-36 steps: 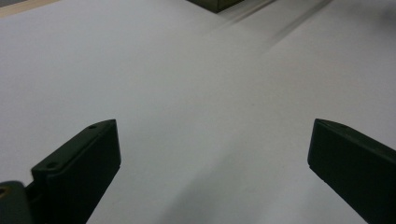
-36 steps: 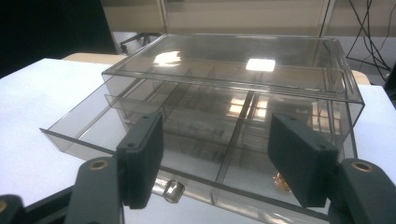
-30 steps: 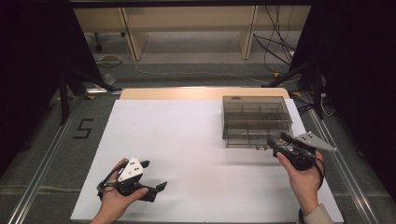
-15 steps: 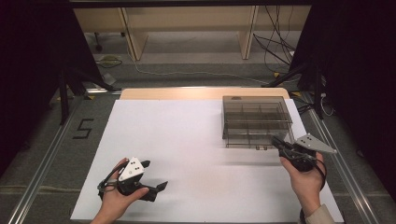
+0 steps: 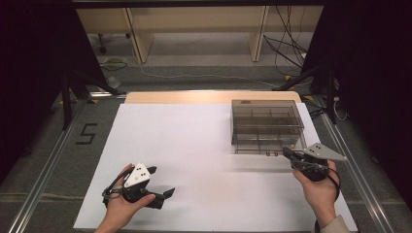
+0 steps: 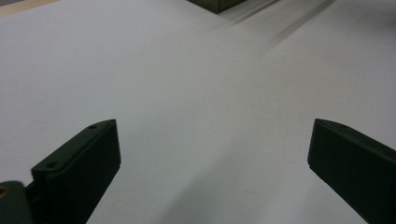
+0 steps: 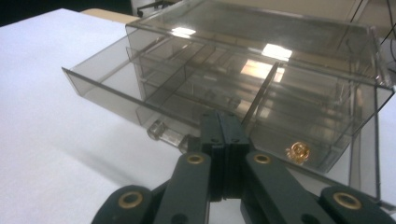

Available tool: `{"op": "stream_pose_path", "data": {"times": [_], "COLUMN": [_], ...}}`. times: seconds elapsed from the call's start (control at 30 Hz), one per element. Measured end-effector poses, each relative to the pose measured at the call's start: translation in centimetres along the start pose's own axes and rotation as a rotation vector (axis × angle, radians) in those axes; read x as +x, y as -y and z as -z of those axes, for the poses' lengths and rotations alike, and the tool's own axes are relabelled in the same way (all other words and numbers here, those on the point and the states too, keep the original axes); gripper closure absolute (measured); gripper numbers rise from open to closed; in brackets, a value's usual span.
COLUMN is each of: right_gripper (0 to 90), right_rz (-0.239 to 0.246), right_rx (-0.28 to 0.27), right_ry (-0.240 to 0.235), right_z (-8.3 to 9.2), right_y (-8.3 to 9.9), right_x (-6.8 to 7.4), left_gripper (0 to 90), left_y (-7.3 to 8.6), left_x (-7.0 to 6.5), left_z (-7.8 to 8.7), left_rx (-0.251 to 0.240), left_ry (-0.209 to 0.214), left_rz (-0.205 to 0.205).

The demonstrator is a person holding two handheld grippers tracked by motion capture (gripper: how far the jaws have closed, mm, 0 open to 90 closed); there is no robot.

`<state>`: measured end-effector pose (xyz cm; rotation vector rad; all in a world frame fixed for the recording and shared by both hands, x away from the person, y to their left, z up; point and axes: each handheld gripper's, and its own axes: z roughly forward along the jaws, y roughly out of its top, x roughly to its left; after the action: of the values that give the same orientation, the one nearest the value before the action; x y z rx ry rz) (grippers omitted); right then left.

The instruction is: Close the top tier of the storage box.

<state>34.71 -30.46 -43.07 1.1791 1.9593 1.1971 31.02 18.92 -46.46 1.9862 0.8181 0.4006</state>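
Fingers [image 7: 224, 135] of my right gripper [image 5: 290, 155] have just snapped together, pressed flat with nothing between them, their tips just at the clear handle [image 7: 169, 134] of the smoky transparent plastic drawer box [image 5: 267, 125] on the right of the white table [image 5: 194, 145]. That closing caught no handle, so I judge the partly open drawer [image 7: 140, 100] must be nudged, not pulled. My left gripper [image 5: 155, 187] rests near the front edge, spread wide and empty.

A grey carpeted floor [image 5: 204, 73] surrounds the white-topped table [image 5: 194, 145]. Pale wooden furniture [image 5: 194, 22] stands behind. Cables [image 5: 286, 39] trail across the floor.
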Motion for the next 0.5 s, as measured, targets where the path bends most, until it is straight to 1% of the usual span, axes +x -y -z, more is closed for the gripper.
{"op": "stream_pose_path", "data": {"times": [0.07,0.3,0.5], "right_gripper": [90.0,90.0,90.0], "right_rz": [0.0,0.016,0.032], "right_rx": [0.011,0.043,0.063], "right_ry": [-0.004,-0.014,-0.008], "right_z": [-0.16,-0.59,-0.92], "right_y": [0.07,0.27,0.53], "right_x": [0.02,0.31,0.41], "left_gripper": [2.4,2.5,2.4], "left_y": [0.06,0.05,-0.01], "left_x": [0.0,-0.06,-0.14], "left_z": [0.14,0.34,0.27], "left_rx": [-0.008,-0.008,-0.009], "left_ry": [0.0,-0.001,-0.001], "left_rz": [0.005,-0.011,-0.014]}}
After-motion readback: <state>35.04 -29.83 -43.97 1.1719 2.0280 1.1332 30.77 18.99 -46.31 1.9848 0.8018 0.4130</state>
